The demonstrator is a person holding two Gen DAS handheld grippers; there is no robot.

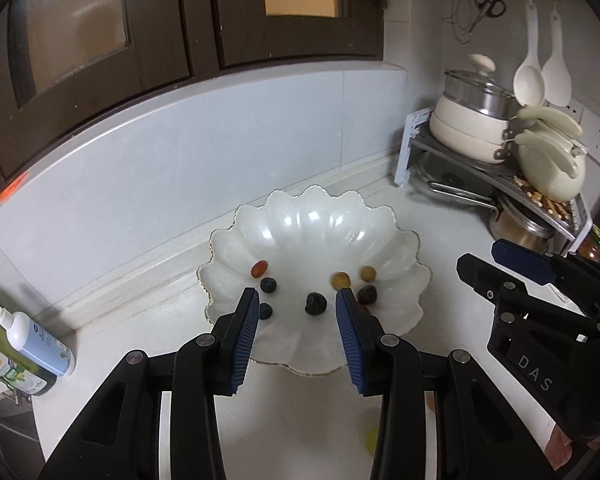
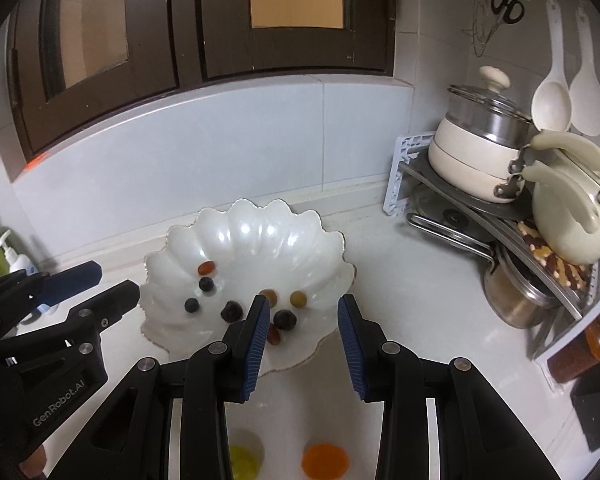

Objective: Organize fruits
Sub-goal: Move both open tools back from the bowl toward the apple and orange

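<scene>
A white scalloped dish (image 1: 300, 220) (image 2: 260, 224) sits on the white counter and holds several small fruits: a red one (image 1: 259, 268) (image 2: 206, 267), two blueberries (image 1: 268, 285) (image 2: 206, 284), a dark one (image 1: 315, 303) (image 2: 231, 311), two yellow-brown ones (image 1: 340, 280) (image 2: 298, 299) and a dark purple one (image 1: 367, 293) (image 2: 285, 319). My left gripper (image 1: 297, 298) is open and empty over the dish's near part. My right gripper (image 2: 303, 304) is open and empty over the dish's near right rim. It also shows at the right of the left wrist view (image 1: 496, 268).
A corner rack (image 2: 500, 216) with pots, a kettle and lids stands at the right. Ladles and scissors hang on the wall. Soap bottles (image 1: 24, 340) stand at the left. A yellow fruit (image 2: 244, 460) and an orange fruit (image 2: 325, 461) lie on the counter below my right gripper.
</scene>
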